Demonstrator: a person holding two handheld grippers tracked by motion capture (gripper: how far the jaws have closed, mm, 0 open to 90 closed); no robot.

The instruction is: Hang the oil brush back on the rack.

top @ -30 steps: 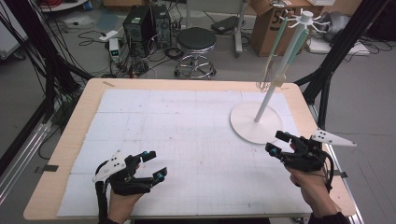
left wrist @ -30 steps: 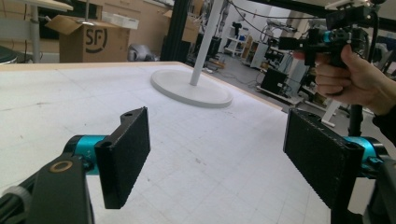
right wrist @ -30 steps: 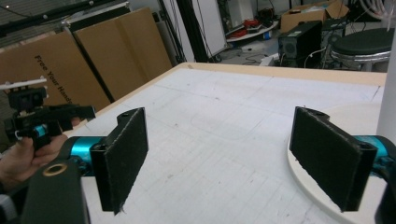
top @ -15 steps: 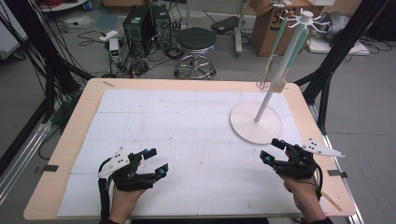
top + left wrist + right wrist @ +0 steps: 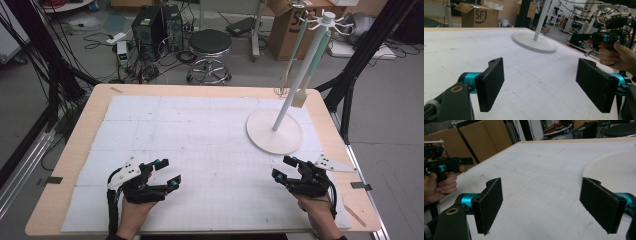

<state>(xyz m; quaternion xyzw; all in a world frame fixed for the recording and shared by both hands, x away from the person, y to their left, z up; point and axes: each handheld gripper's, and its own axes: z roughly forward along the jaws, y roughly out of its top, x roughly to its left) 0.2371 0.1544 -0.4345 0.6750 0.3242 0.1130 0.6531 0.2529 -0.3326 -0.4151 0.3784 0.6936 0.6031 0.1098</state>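
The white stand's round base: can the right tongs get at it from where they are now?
Probably yes. The right tongs are open and hold nothing, and the round base lies just beyond them, with bare mat between and nothing in the way.

table top: pale wooden board (image 5: 82, 132), matt, bare at the edges
cover: white gridded mat (image 5: 200, 140), matt, scuffed and faintly stained, looks like paper or thin foam
stand: white round-based rack (image 5: 275, 132), smooth plastic or painted metal, slight sheen on the pole
left gripper (image 5: 165, 174): black matt plastic body, teal anodised-looking metal collars, pads (image 5: 492, 82) black, rough grainy rubber-like face
right gripper (image 5: 284, 169): same build, pads (image 5: 489, 203) black, coarse texture, frayed at one corner
plate: grey three-cornered plate (image 5: 327, 164), flat, matt
hanging tools: pale green smooth handles (image 5: 315, 62), whisk of thin metal wire (image 5: 283, 87)
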